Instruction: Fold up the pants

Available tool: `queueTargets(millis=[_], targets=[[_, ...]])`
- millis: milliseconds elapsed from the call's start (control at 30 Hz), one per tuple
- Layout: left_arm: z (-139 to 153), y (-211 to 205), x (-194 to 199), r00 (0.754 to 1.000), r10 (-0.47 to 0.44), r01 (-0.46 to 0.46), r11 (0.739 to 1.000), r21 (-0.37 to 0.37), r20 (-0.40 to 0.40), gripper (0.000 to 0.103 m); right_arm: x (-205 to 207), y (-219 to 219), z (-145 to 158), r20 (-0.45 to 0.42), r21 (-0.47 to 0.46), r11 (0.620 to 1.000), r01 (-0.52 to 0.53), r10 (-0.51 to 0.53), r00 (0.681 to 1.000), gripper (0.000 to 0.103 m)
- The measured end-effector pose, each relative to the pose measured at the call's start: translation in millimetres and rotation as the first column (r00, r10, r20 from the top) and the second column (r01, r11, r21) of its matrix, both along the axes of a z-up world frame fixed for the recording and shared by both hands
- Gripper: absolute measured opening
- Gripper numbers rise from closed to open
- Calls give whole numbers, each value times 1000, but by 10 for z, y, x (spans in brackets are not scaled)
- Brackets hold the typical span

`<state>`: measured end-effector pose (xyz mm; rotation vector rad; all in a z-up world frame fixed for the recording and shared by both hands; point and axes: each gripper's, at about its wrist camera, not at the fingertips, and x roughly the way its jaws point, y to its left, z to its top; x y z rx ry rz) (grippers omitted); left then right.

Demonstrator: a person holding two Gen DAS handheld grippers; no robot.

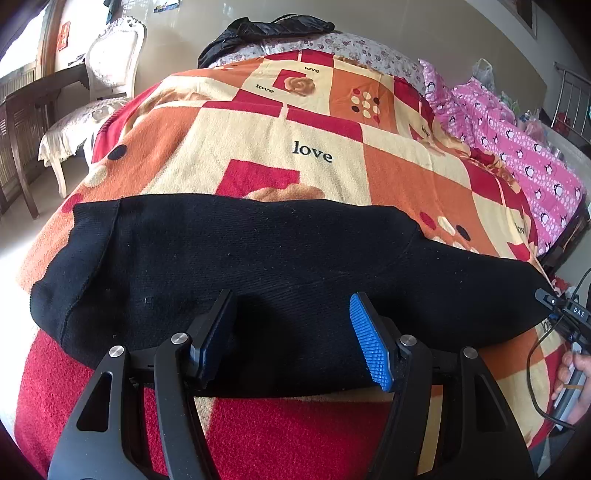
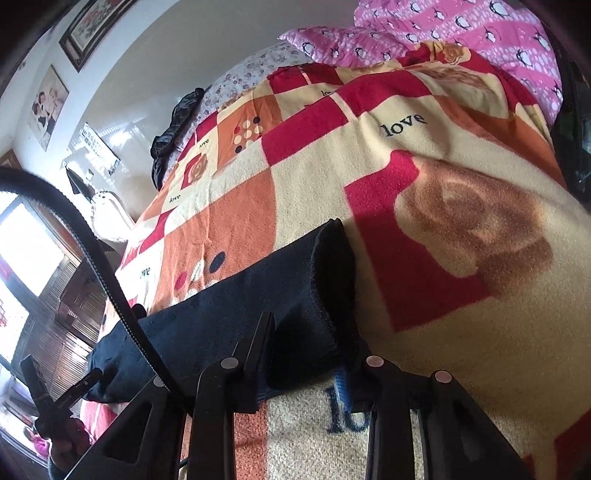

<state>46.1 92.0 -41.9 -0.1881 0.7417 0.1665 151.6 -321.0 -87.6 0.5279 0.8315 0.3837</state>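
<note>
Black knit pants (image 1: 258, 258) lie folded lengthwise across the near part of a patterned blanket (image 1: 258, 136). My left gripper (image 1: 291, 332) is open, its blue-padded fingers (image 1: 371, 343) spread above the near edge of the pants, holding nothing. In the right wrist view the hem end of the pants (image 2: 295, 295) lies between my right gripper's fingers; my right gripper (image 2: 306, 354) stands open around that end, low over the blanket (image 2: 443, 350). The right gripper also shows in the left wrist view (image 1: 565, 314), at the right end of the pants.
A pink penguin-print quilt (image 1: 517, 147) lies along the bed's right side. A black jacket (image 1: 266, 29) sits at the far end. A white chair (image 1: 103, 92) and dark wooden furniture (image 1: 22, 122) stand left of the bed. A cable (image 2: 92, 251) crosses the right wrist view.
</note>
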Motion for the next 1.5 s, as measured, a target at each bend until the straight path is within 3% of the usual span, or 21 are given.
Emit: queueTargets(millis=[200, 633, 767, 900, 967, 1067, 1167, 1200, 1367, 1500], targets=[[1, -1, -3, 1000, 0, 0, 1000, 1, -1, 64, 23, -53, -34, -15, 39, 999, -10, 10, 1000, 29], [32, -12, -31, 1000, -7, 7, 1000, 3, 21, 64, -7, -63, -28, 7, 35, 999, -1, 1, 1000, 28], [191, -216, -12, 997, -66, 66, 998, 11, 38, 64, -37, -45, 5, 31, 4, 1000, 15, -15, 999, 24], [449, -690, 211, 975, -221, 223, 971, -82, 35, 64, -59, -57, 23, 52, 2, 1000, 16, -16, 998, 20], [518, -1013, 480, 951, -307, 301, 945, -130, -27, 64, -66, -59, 29, 60, 2, 1000, 12, -13, 998, 18], [570, -1506, 954, 893, -433, 393, 884, -253, -125, 64, -100, -19, 71, 89, -34, 999, 5, -2, 996, 16], [584, -1960, 1403, 822, -531, 420, 810, -409, -206, 64, -164, 126, 160, 143, -141, 990, 8, 12, 990, 15], [567, -2115, 1528, 796, -552, 419, 799, -432, -249, 64, -208, 215, 207, 175, -204, 979, 11, 25, 984, 15], [509, -2712, 1797, 699, -605, 476, 791, -383, -381, 64, -392, 596, 326, 288, -428, 903, 22, 113, 951, 12], [496, -2902, 1805, 677, -602, 513, 799, -314, -423, 64, -503, 862, 336, 341, -556, 831, 23, 202, 918, 10]])
